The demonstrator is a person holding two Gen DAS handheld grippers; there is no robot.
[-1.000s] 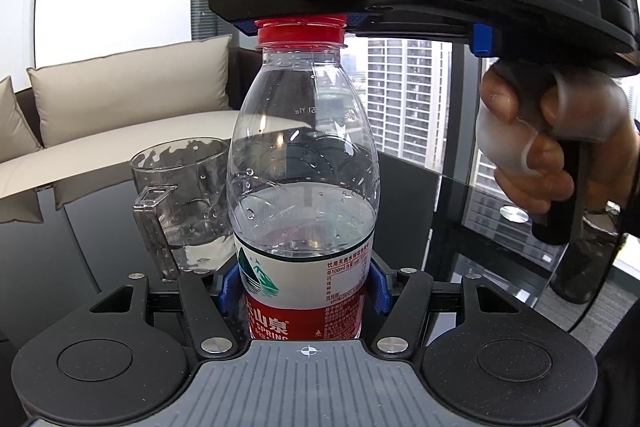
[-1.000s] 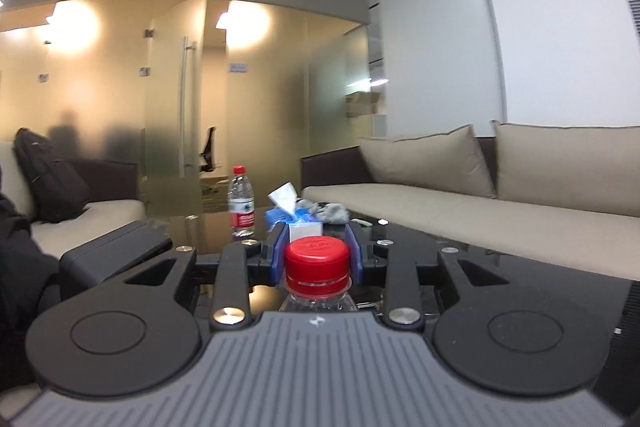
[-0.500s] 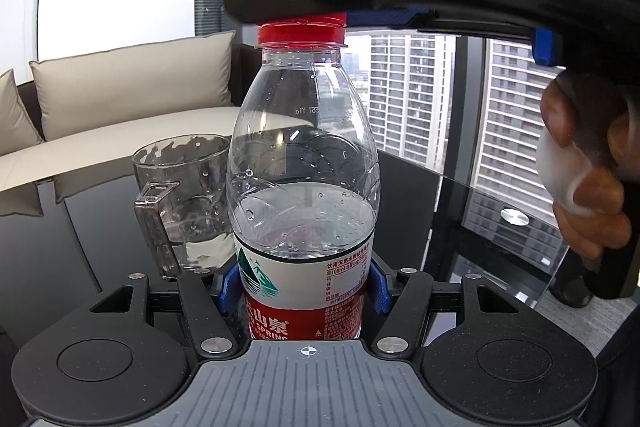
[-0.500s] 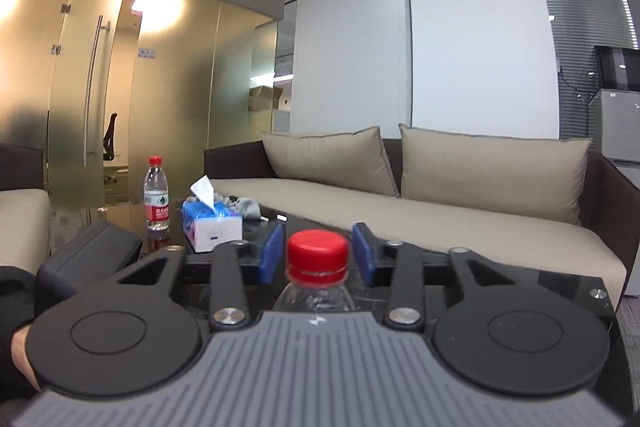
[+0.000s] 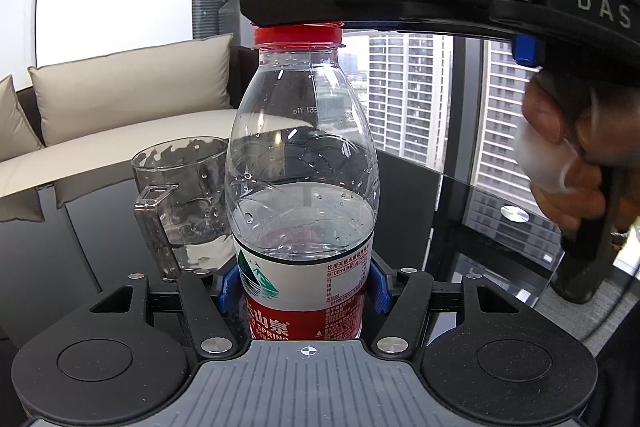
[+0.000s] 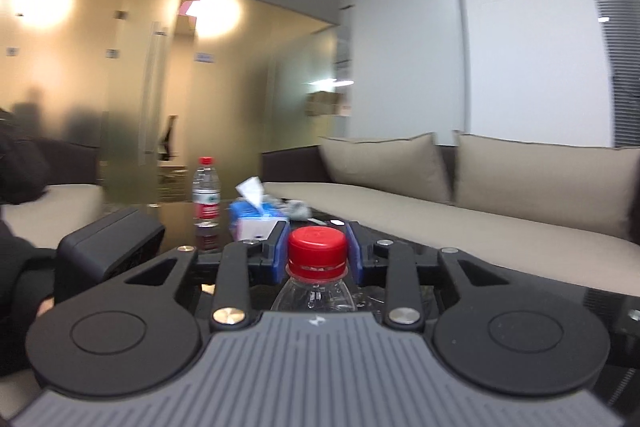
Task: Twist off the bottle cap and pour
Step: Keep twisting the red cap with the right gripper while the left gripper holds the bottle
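Observation:
A clear water bottle (image 5: 302, 187) with a red and white label stands upright on the dark glass table, about half full. My left gripper (image 5: 304, 291) is shut on the bottle's lower body. Its red cap (image 6: 317, 249) is on the neck. My right gripper (image 6: 317, 251) is level with the cap, and its blue pads (image 6: 280, 251) sit close on either side, with a thin gap on the left. In the left wrist view the right gripper (image 5: 288, 7) covers the cap's top (image 5: 298, 37). A clear glass mug (image 5: 176, 203) stands just behind and left of the bottle.
A second bottle (image 6: 206, 193) and a blue tissue box (image 6: 256, 219) stand further along the table. A beige sofa (image 6: 460, 195) runs along the far side. The table's glass edge (image 5: 500, 187) is at the right, by the windows.
My right gripper swung around the cap, opened half a second ago, then swung back and closed in on the cap again. The bottle and my left gripper stayed put.

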